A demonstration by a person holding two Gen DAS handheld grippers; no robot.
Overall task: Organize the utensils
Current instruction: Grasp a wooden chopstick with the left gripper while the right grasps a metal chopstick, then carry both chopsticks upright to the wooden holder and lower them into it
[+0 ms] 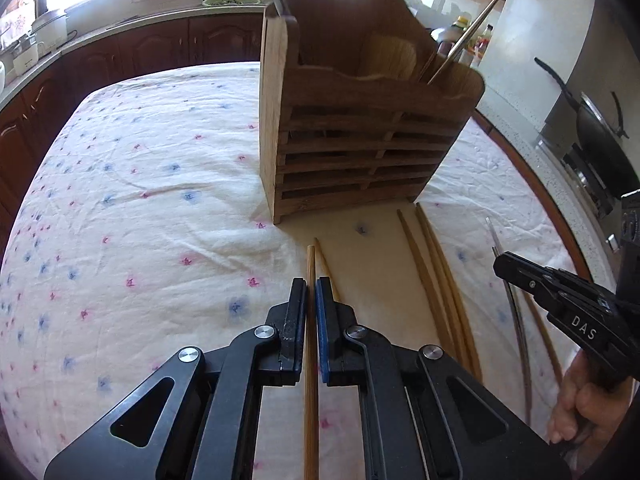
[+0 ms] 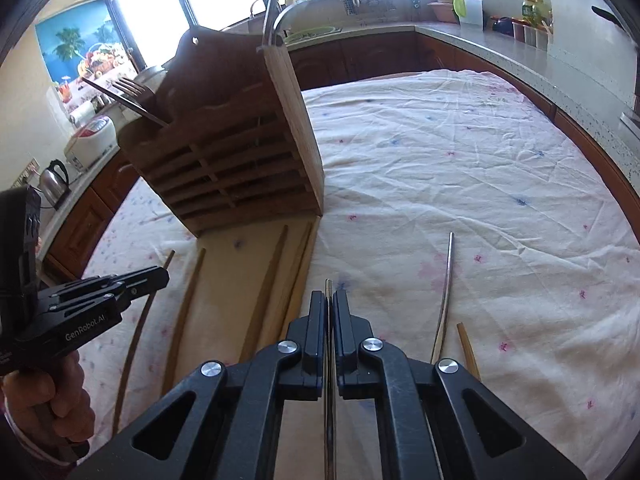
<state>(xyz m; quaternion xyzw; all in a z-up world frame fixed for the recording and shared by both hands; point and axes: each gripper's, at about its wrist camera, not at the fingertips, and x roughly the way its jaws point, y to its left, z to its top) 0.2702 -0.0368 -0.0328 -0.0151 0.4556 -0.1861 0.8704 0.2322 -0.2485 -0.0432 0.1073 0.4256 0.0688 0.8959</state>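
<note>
From the left wrist view, we see our left gripper (image 1: 311, 286) clamped on a wooden chopstick (image 1: 311, 380) lying on the flowered tablecloth (image 1: 152, 208), just before the wooden utensil rack (image 1: 360, 148). More wooden chopsticks (image 1: 440, 288) lie to its right. From the right wrist view, our right gripper (image 2: 329, 300) pinches a thin metal chopstick (image 2: 329, 408); another metal chopstick (image 2: 446, 292) lies beside it.

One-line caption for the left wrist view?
Left claw shut on a wooden chopstick before the wooden holder.
</note>
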